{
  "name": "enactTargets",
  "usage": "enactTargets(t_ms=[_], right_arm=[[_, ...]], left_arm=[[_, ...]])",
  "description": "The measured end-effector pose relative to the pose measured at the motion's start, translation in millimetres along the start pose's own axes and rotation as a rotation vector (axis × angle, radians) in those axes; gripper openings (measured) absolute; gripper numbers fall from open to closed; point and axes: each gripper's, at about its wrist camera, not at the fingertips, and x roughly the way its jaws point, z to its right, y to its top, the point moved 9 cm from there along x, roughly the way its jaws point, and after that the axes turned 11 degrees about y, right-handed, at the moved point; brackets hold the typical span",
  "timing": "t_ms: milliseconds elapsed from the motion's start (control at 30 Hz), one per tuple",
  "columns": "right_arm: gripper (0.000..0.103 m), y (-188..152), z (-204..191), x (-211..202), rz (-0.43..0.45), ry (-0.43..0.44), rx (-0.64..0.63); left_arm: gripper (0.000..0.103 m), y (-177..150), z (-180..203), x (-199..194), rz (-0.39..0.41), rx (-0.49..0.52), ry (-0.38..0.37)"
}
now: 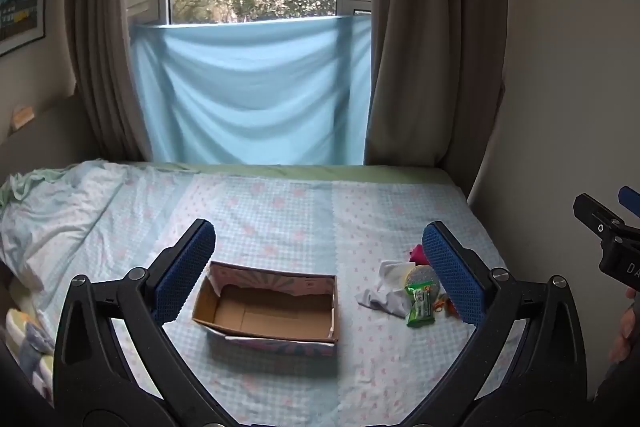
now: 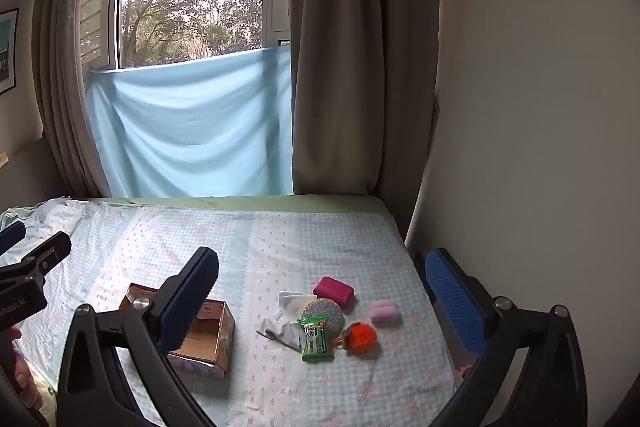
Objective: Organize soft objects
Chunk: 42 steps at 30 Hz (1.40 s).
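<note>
An open, empty cardboard box (image 1: 272, 311) sits on the bed; it also shows in the right wrist view (image 2: 208, 339). To its right lies a pile: a white cloth (image 2: 280, 327), a green tissue pack (image 2: 317, 341), a glittery round sponge (image 2: 323, 313), a magenta pouch (image 2: 334, 289), a pink fuzzy item (image 2: 385, 311) and an orange pompom (image 2: 360, 337). My left gripper (image 1: 320, 271) is open and empty above the box. My right gripper (image 2: 324, 291) is open and empty above the pile.
The bed (image 1: 280, 211) has a light blue checked cover with a rumpled quilt (image 1: 48, 211) at the left. A blue sheet (image 1: 256, 91) hangs below the window between brown curtains. A wall (image 2: 540, 107) borders the bed's right side.
</note>
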Motion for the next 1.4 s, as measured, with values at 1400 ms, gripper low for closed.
enactTargets(t_ms=[1400], right_arm=[[0.103, -3.9, -7.0, 8.7, -0.002, 0.019, -0.015]], left_arm=[[0.103, -6.4, 4.8, 5.1, -0.01, -0.001, -0.003]])
